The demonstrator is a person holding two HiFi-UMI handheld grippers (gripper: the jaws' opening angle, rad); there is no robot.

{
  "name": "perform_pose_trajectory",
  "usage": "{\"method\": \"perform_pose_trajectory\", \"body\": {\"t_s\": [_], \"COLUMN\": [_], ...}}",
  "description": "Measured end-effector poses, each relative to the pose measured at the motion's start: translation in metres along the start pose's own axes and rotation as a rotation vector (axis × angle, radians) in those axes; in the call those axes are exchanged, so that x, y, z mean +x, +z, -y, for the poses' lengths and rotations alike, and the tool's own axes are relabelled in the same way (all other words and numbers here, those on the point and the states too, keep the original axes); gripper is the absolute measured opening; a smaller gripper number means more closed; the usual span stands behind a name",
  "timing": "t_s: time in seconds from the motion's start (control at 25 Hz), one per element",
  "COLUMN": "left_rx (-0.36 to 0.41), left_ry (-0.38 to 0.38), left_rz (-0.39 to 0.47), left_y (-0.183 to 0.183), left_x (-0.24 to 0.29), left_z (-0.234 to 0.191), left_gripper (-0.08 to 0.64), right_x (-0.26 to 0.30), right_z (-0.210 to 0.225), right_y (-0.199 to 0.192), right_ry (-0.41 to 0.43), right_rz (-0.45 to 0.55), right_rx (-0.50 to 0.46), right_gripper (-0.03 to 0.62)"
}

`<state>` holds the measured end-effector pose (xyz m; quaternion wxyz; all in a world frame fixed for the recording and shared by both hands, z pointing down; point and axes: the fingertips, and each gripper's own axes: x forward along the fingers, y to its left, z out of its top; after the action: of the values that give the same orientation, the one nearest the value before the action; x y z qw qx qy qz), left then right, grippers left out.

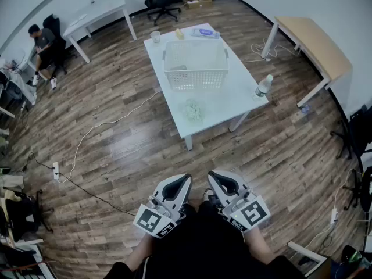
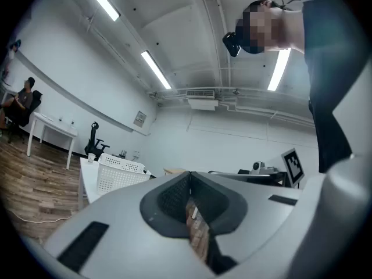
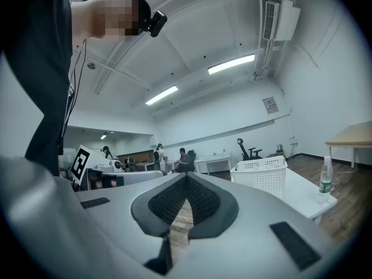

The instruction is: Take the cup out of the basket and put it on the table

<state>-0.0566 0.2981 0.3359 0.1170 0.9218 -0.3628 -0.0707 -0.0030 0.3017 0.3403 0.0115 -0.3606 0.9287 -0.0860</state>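
Left gripper (image 1: pixel 186 179) and right gripper (image 1: pixel 212 176) both clamped shut, nothing in them, held close to the person, well apart from the table (image 1: pixel 232 92). Cup (image 1: pixel 178 68) looks like the faint pale shape in the basket (image 1: pixel 195 79), left side. Probably light, thin, crushable; pinch the rim gently.

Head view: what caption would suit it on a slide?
Left gripper and right gripper, both shut, held short of the white table carrying the basket.

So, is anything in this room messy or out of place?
Nothing spilled or toppled. The water bottle stands close to the white table's right edge, and a loose white cable trails across the floor beside it.
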Motion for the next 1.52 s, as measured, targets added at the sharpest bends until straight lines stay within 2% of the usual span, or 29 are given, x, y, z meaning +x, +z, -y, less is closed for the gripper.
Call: {"method": "perform_pose_trajectory", "body": {"t_s": [0.28,0.48,1.04,1.24,1.4,1.52], "left_rx": [0.005,0.005,-0.016,-0.022,-0.003,0.022], "left_ry": [0.001,0.024,0.090,0.116,0.104,0.100], "left_rz": [-0.017,-0.016,-0.043,-0.041,-0.012,-0.037], "left_y": [-0.008,-0.010,-0.028,-0.027,-0.016,-0.012], "left_x": [0.014,0.024,0.061,0.059,0.065,0.074], "left_z": [0.010,0.014,0.039,0.020,-0.008,-0.036], "left_gripper": [0.011,0.011,0.011,0.011,0.010,0.011], "right_x": [-0.013,-0.019,-0.039,-0.022,0.002,0.025], "right_z": [0.021,0.033,0.074,0.078,0.082,0.091], "right_y": [0.000,-0.004,-0.015,-0.017,-0.018,-0.011], "right_ry": [-0.011,-0.022,0.028,0.037,0.030,0.008], "right_rz": [0.039,0.030,-0.018,-0.026,-0.036,-0.037], "right_rx": [0.067,0.051,0.074,0.085,0.070,0.056], "right_gripper": [0.025,0.026,0.026,0.026,0.026,0.026]}}
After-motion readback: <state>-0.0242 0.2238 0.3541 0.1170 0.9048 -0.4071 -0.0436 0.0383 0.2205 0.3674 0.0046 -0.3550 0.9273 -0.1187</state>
